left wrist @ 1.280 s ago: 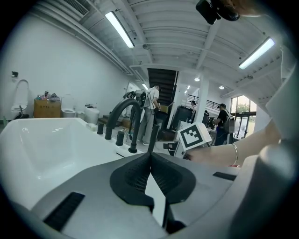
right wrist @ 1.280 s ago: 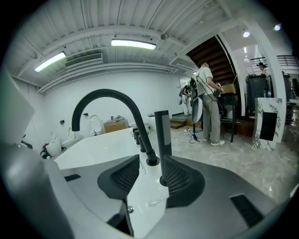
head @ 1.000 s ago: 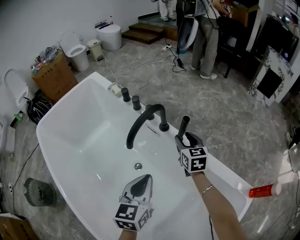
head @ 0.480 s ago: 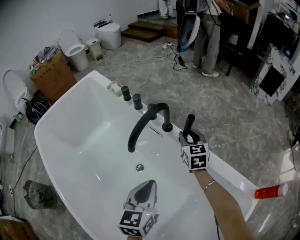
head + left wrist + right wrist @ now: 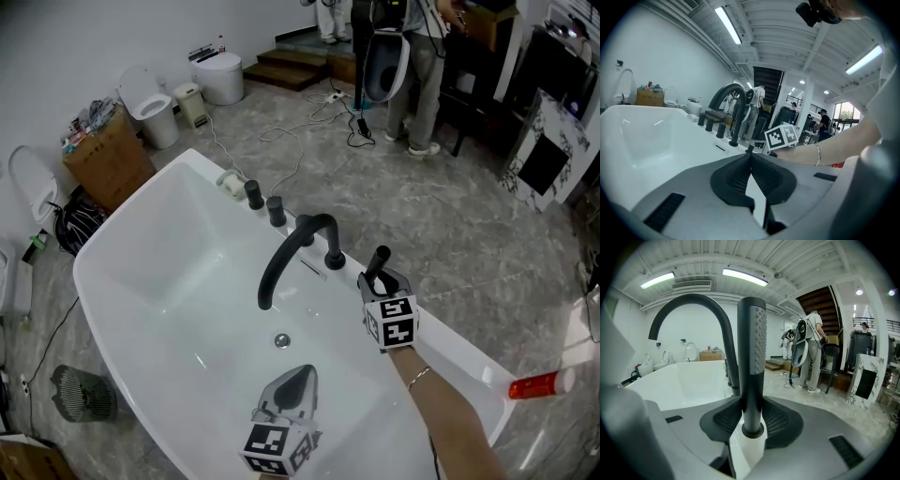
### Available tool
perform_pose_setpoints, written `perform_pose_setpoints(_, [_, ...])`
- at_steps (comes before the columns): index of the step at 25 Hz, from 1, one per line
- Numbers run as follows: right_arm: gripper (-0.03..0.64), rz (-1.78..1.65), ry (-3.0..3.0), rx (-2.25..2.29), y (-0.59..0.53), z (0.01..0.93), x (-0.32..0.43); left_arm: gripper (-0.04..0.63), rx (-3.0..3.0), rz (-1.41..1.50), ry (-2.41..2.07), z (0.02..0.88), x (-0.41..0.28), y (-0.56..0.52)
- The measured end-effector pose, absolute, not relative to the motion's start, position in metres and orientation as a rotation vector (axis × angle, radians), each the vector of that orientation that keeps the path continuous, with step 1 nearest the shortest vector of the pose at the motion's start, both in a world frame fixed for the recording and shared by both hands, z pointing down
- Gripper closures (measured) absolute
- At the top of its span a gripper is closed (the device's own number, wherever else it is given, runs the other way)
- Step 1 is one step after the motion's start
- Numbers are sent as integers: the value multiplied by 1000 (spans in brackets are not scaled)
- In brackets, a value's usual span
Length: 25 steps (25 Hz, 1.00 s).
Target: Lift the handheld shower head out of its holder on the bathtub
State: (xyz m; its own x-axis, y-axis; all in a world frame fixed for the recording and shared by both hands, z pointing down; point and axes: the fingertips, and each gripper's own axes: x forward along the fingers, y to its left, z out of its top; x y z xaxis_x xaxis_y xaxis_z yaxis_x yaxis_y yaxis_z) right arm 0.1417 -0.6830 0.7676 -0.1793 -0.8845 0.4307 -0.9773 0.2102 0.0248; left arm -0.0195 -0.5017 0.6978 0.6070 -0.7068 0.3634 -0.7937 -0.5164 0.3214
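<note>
The black handheld shower head (image 5: 378, 260) stands upright in its holder (image 5: 753, 430) on the white bathtub's rim (image 5: 448, 349), right of the black arched spout (image 5: 286, 248). My right gripper (image 5: 379, 277) is at the foot of its shaft. In the right gripper view the shower head (image 5: 752, 357) rises between the jaws of my right gripper (image 5: 752, 416), which are closing, both pads against the shaft. My left gripper (image 5: 298, 373) hovers over the tub basin. In the left gripper view my left gripper (image 5: 750, 157) is shut and empty.
Two black knobs (image 5: 254, 193) (image 5: 277, 209) stand on the rim left of the spout, and the drain (image 5: 282, 341) lies in the basin. A red bottle (image 5: 534, 383) lies on the floor at the right. A cardboard box (image 5: 108, 150), toilets and a standing person (image 5: 412, 66) are farther off.
My right gripper has edged forward and a little down onto the shower head's shaft. The left gripper has stayed in place over the basin.
</note>
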Motion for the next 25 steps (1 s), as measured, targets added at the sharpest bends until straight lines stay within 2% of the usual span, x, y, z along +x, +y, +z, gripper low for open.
perform_pose_setpoints(25, [482, 184, -2261, 1802, -588, 565, 147, 575, 2474, 193, -1215, 555, -5, -421])
